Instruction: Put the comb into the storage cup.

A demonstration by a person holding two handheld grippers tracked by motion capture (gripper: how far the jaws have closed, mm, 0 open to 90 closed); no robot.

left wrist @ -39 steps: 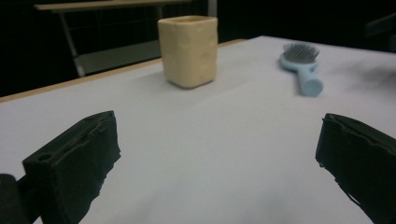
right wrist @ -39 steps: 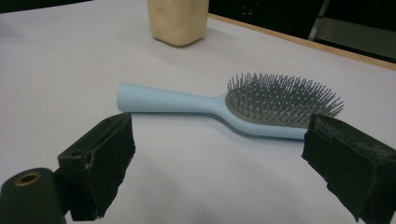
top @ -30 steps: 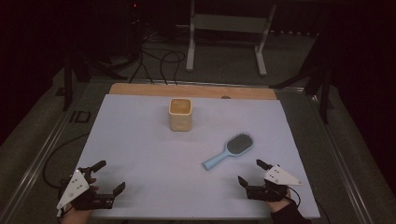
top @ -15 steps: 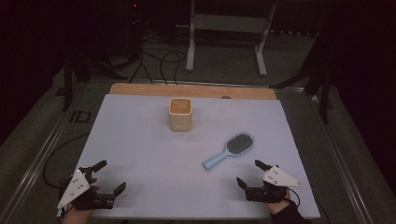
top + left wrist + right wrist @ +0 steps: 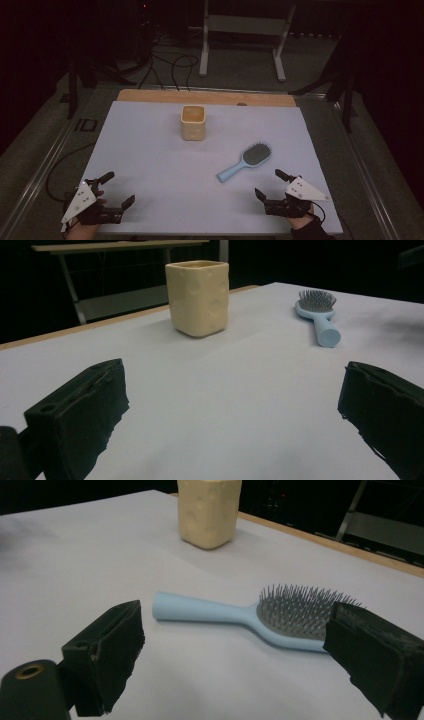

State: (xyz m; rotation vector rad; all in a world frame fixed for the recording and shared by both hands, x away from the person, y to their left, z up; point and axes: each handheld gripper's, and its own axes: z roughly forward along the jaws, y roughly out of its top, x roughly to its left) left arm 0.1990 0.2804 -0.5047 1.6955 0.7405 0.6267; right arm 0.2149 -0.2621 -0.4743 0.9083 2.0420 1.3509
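Since the right tool point(image 5: 270, 186) sits jaws apart near the hairbrush point(image 5: 246, 161) on the worktop point(image 5: 150, 150), go for the handle mid-length, square on. Left tool point(image 5: 116, 189) also apart, idle; cup point(image 5: 193, 122) beyond.

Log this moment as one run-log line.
left gripper: open, near edge, holding nothing | right gripper: open, just short of brush | brush: flat, bristles up | cup: upright, untouched
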